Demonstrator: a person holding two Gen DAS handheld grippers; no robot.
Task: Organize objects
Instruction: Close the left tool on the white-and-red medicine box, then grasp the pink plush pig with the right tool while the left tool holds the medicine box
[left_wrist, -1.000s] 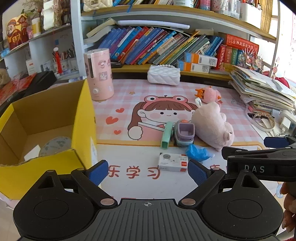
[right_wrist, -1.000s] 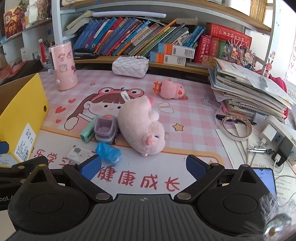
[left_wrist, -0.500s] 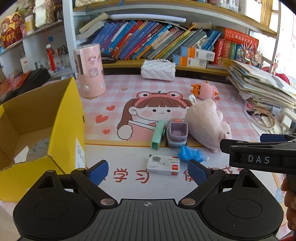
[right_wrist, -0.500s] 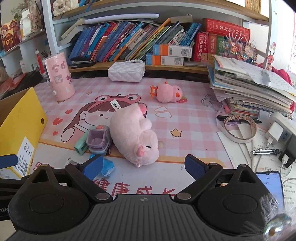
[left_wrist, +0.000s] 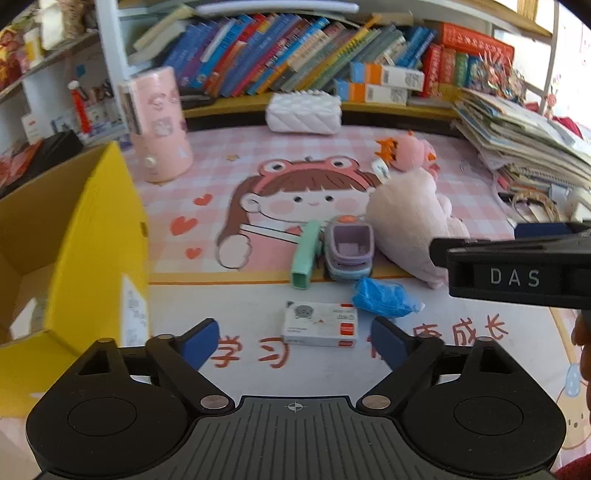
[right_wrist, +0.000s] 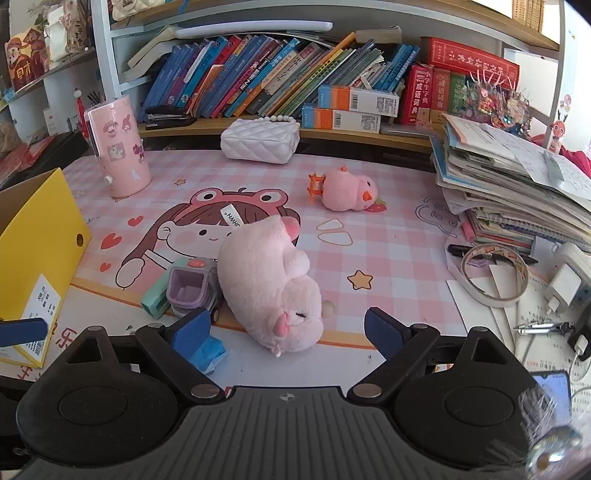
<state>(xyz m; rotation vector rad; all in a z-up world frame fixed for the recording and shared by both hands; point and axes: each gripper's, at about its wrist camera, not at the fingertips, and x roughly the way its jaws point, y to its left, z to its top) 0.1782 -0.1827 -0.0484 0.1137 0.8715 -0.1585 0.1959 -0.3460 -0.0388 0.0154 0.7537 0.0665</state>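
I hold my left gripper (left_wrist: 291, 341) low over the front edge of the desk (left_wrist: 461, 177), its blue pads spread and drawing inward, with nothing pinched between them. Just beyond the tips lies a small white card box (left_wrist: 320, 328), flat on the mat near the front edge. Beside it sits a crumpled blue bag (left_wrist: 384, 297), and behind that a mint-green case (left_wrist: 304, 260), a purple toy car (left_wrist: 349, 251) touching it, and a big pink plush pig (right_wrist: 269, 288) on its side against the car.

My right gripper (right_wrist: 284, 332) hangs over the pig's snout end, its jaws also wide and closing, the pads not yet pressing on the fur as far as I can tell. A smaller pink plush bird (right_wrist: 345, 190) lies apart toward the back of the desk, near a white quilted purse (right_wrist: 260, 140) at the back edge. A pink canister (right_wrist: 118, 147) stands upright toward the back left corner.

The yellow cardboard box (left_wrist: 99, 236) stands open at the left edge of the desk, and I take it for the place these things go. I judge the step to be the reach before a pick: left for the card box, right for the pig. Next I need to drop each pair of pads around its target and squeeze, the flat card box calling for a low, level approach.
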